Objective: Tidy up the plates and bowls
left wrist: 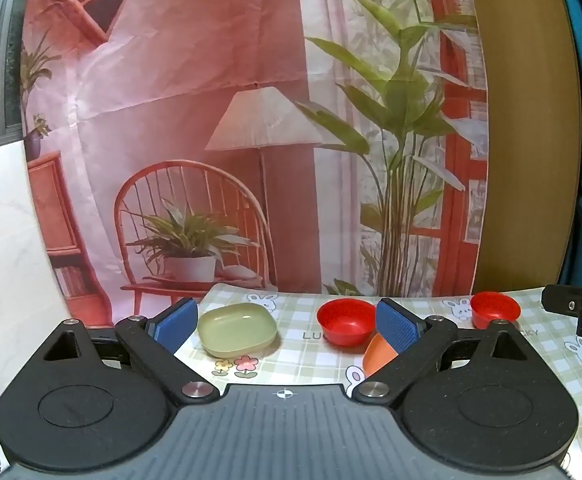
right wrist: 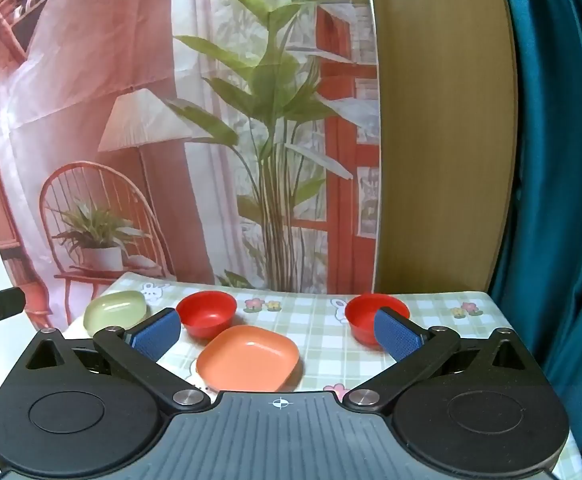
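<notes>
On the bench [right wrist: 315,340], under a checked bunny-print cloth: green plate [left wrist: 237,329] far left, red bowl [left wrist: 346,321] beside it, orange plate [right wrist: 247,358] nearest and central, second red bowl [right wrist: 375,316] off to the right, all four apart from one another. Left hand-held gripper [left wrist: 287,322] and right hand-held gripper [right wrist: 277,334] both spread wide, empty, tilted gently downward, short of everything. No stacking begun, by the look of it. Best to start with like on like: plate onto plate, bowl into bowl. For the orange plate, probably pinch one raised rim edge (shallow wall, little to bite on) rather than span the whole dish. Lift level, lower squarely over the green plate. For the bowls, grip one wall, keep upright, drop gently into its twin to avoid a skid on the slick cloth.
</notes>
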A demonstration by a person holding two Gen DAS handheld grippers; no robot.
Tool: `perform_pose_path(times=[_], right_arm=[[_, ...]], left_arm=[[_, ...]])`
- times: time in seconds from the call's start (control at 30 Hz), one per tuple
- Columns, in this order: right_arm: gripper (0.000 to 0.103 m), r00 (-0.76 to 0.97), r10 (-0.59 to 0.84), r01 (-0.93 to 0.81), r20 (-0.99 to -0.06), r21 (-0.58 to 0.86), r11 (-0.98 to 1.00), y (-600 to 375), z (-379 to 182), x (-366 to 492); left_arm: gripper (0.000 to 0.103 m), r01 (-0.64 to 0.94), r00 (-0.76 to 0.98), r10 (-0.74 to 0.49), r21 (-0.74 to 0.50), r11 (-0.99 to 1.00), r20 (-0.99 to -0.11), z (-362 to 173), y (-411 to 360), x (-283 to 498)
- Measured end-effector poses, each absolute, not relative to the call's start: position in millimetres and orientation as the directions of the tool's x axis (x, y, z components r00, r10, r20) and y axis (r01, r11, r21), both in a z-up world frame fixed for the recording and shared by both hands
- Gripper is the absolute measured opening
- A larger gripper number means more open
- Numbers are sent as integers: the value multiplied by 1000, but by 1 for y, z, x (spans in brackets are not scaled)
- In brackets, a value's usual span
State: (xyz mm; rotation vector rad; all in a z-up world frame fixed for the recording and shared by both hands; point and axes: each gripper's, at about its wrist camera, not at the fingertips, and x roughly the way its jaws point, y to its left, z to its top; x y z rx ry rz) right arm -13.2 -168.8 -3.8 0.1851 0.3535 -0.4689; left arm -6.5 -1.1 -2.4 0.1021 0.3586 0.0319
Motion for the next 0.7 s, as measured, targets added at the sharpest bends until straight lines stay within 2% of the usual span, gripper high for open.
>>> perform_pose_path(times=[0.7], right_arm=[[103,833,-411,473,-370,93,876,-168,-2,-15]], left_arm=[[97,-15,935,47,95,995,-352,2,2,-8]])
